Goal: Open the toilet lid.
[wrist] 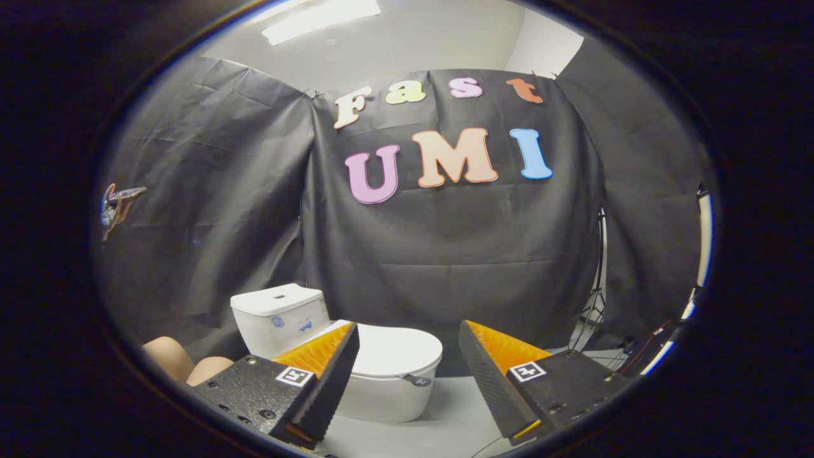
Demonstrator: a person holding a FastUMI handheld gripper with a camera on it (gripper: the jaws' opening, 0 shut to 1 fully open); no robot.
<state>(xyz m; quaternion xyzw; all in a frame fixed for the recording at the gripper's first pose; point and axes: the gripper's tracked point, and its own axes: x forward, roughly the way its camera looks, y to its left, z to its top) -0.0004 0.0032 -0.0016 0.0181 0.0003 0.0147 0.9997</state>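
Standing on the pale floor against the black cloth wall, the white toilet has its lid down, a small tab at the front rim. The gripper fingers are spread wide, empty, short of it.

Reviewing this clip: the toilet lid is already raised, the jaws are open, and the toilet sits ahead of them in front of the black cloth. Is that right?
Not quite. In the gripper view the toilet lid lies flat and closed on the bowl, not raised. The rest holds: the gripper has its jaws open and empty, and the toilet sits ahead of them in front of the black cloth.
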